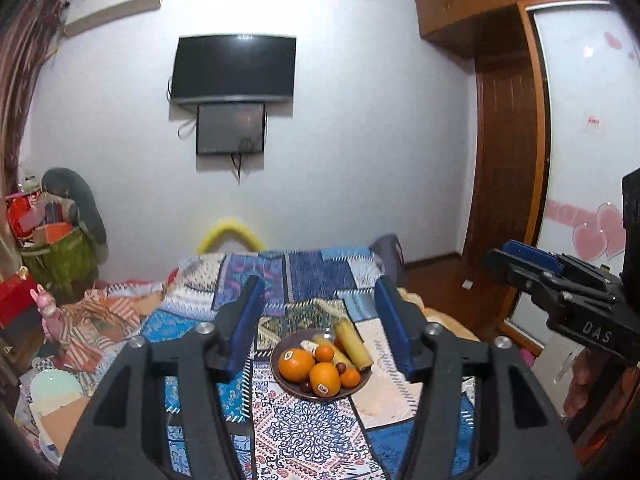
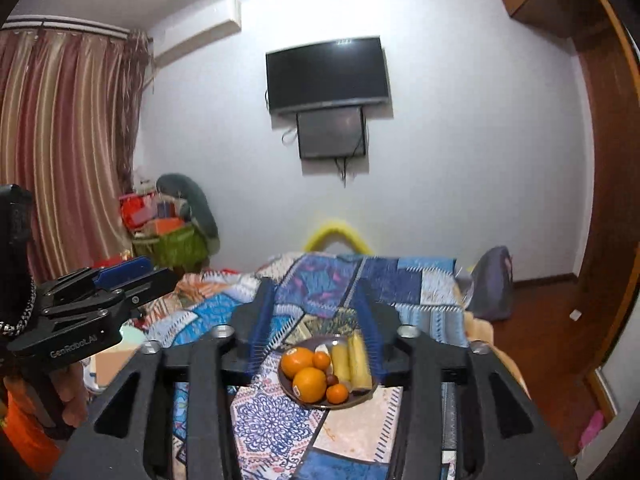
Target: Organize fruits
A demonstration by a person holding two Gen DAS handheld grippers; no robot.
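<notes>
A bedroom, described left to right with the bed as the landmark. To the left of the bed hang striped pink and brown curtains, and beside them a green basket is piled with red and orange boxes, with a grey cushion leaning behind it. The bed is covered by a patchwork quilt in blue, white and orange. On the quilt, near the middle of the bed, sits a dark plate of fruit: two large oranges with stickers, smaller tangerines, small dark red fruits and yellow bananas along the plate's right side.

The left gripper hovers above the bed, its blue-padded fingers spread wide and holding nothing, the plate framed between them. The right gripper hovers likewise, fingers apart and empty, with the plate between them.

On the white wall beyond the foot of the bed hangs a black television with a smaller dark screen just under it. To the right of the bed stand a brown wooden door and a wardrobe with pink heart stickers, above a wooden floor.
</notes>
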